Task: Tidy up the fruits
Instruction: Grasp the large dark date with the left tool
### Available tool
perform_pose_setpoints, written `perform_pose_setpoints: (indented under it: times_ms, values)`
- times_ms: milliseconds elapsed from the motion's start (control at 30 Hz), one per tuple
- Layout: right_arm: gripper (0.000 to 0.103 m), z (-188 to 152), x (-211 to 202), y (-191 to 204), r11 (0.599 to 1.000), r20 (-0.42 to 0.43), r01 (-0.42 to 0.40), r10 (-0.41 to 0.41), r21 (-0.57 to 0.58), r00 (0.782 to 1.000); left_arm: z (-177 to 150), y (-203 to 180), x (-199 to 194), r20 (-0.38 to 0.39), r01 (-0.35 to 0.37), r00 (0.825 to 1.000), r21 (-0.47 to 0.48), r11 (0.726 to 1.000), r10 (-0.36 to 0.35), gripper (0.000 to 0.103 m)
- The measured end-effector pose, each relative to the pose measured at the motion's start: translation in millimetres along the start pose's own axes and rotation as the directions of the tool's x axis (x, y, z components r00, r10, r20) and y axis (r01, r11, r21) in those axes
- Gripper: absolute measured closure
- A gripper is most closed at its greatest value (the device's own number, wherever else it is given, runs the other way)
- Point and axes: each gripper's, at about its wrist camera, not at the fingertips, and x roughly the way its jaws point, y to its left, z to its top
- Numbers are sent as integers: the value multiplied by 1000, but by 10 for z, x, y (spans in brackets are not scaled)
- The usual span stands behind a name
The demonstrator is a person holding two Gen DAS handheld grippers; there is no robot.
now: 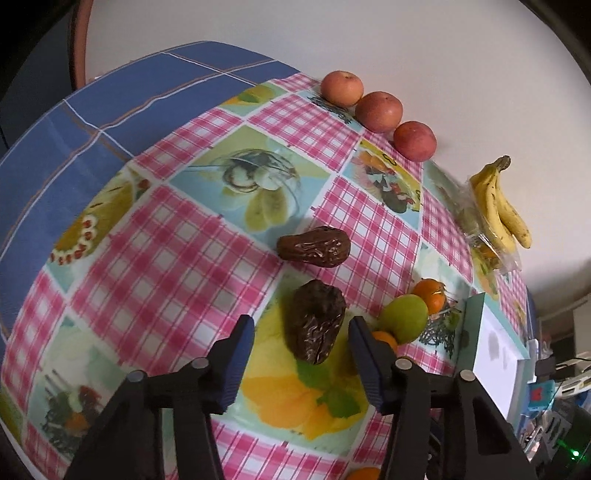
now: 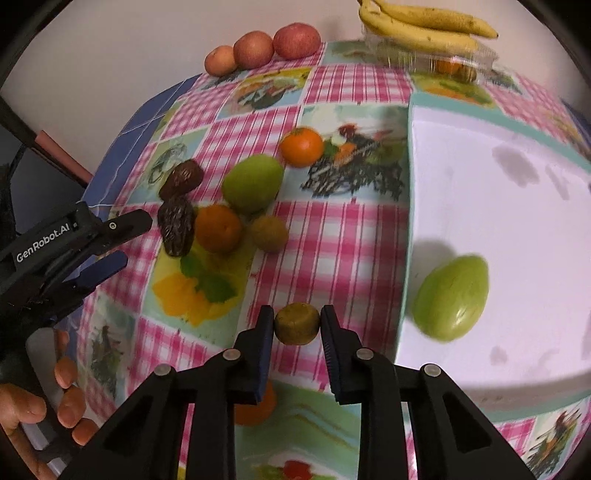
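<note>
While we hold the small round olive-brown fruit (image 2: pixel 296 324) pinched between the pads of the right hand-held gripper (image 2: pixel 297 325), raised over the counter (image 2: pixel 332 229) with its pink-checked cloth, the white tray with a teal rim (image 2: pixel 517 177) lies just to that gripper's right, one smooth green fruit (image 2: pixel 451 297) already in it. Our left hand-held gripper (image 1: pixel 301 343) stands released, its jaws astride the nearer wrinkled dark brown date (image 1: pixel 316 321) but not pressing it.

We judge two risks. The pinched fruit is round and gripped only at its sides, so a tilt on the way to the tray could let it roll out. On the left, the date lies nearer the right pad, so an uneven squeeze might nudge it into the loose fruit just beyond (the nearest orange almost touches it).

We count two dates, two green fruits (one on the cloth, one in the tray), three red apples (image 2: pixel 258 48) in a row far ahead, one bunch of yellow bananas (image 2: pixel 424 22) on a clear plastic box, two small brownish fruits including the held one, and at least three oranges; a third, half hidden under the right gripper, looks like another.
</note>
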Motion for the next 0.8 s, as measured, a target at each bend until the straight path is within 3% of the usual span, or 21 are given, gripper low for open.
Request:
perform_pose_setpoints:
  times_ms: [267,400,800]
  values:
    - [76,53,32,24,1000,7,-1,1,-17,1000,15,-70,205,-18,-6,1000,16,1000,6,55]
    - [76,61,49,0,1000,8,-4,4,-6,1000,13,-109,259,-27,6,1000,21,1000,-5,67]
    - [76,182,-163,-69,999,81,7,-10,31,997,72,-189,-28,7,-16,1000,8,1000,16,67]
